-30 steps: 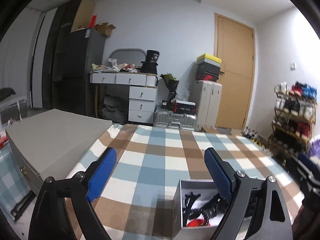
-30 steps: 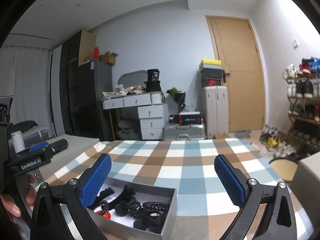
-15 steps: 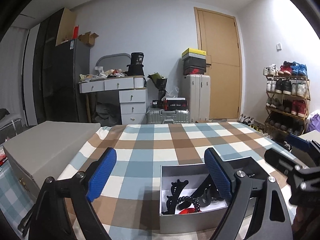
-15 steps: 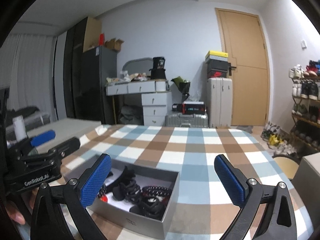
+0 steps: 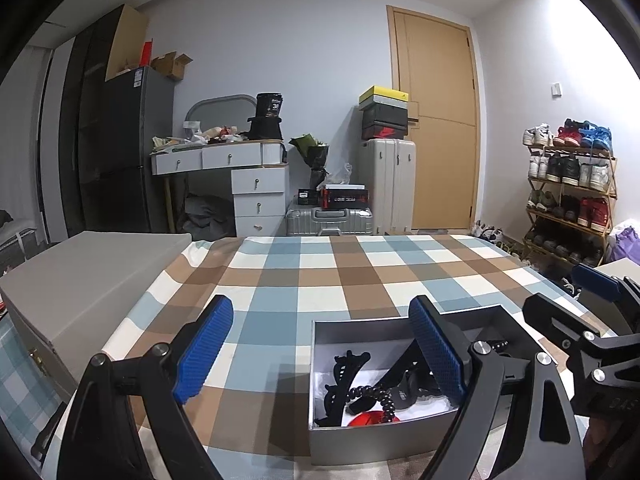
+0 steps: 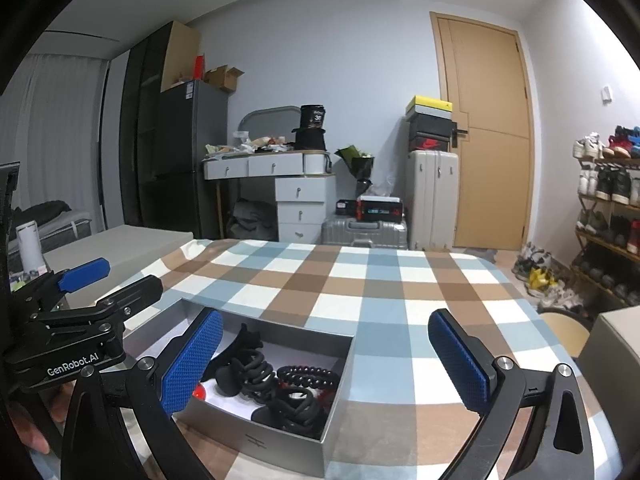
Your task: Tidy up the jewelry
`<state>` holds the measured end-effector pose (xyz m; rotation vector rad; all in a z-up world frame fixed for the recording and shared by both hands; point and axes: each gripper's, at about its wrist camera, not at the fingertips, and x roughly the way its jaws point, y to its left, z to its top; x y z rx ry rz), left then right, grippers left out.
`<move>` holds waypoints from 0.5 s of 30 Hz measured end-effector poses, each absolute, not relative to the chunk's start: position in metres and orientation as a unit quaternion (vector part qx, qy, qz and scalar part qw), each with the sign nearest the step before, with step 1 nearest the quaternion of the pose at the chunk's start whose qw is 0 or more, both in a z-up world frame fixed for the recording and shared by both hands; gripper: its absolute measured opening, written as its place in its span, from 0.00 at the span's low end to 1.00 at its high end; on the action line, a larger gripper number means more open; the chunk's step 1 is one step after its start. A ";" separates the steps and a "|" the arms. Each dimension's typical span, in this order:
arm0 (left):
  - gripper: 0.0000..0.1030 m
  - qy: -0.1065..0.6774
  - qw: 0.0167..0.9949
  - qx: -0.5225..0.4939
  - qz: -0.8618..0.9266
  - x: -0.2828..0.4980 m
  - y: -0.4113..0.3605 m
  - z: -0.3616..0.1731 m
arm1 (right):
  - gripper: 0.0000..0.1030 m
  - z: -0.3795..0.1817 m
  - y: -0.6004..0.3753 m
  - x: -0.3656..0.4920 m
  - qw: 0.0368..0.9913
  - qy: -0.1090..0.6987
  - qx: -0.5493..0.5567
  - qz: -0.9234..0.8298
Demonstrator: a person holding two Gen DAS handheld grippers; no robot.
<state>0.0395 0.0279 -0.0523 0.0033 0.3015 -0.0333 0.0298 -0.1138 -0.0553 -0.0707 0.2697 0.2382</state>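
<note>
An open grey box point(image 5: 384, 438) point(image 6: 280, 440) sits on the checked tablecloth near the front edge. It holds black hair ties point(image 6: 296, 398), a black claw clip point(image 5: 344, 376), a coiled black tie point(image 5: 370, 394) and something red point(image 5: 370, 420). My left gripper point(image 5: 320, 354) is open and empty, with its right finger over the box. My right gripper point(image 6: 326, 358) is open and empty, with its left finger over the box. Each gripper shows at the edge of the other's view.
A closed grey case point(image 5: 80, 288) lies to the left of the table. The checked tablecloth point(image 6: 360, 280) stretches beyond the box. Past the table stand a white desk point(image 5: 240, 176), suitcases point(image 5: 386, 184) and a shoe rack point(image 5: 568, 196).
Both grippers have shifted so that the box sits more fully in view. The jaws have stayed open. The box has not moved on the cloth.
</note>
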 end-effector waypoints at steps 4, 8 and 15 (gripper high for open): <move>0.84 0.151 0.988 0.002 -0.017 0.041 0.025 -0.053 | 1.00 -0.055 -0.114 0.030 0.983 0.136 -0.036 0.118; 0.84 0.151 0.988 0.002 -0.016 0.041 0.025 -0.053 | 1.00 -0.055 -0.113 0.030 0.983 0.136 -0.037 0.118; 0.84 0.151 0.988 0.002 -0.017 0.040 0.025 -0.053 | 1.00 -0.055 -0.114 0.030 0.983 0.136 -0.036 0.118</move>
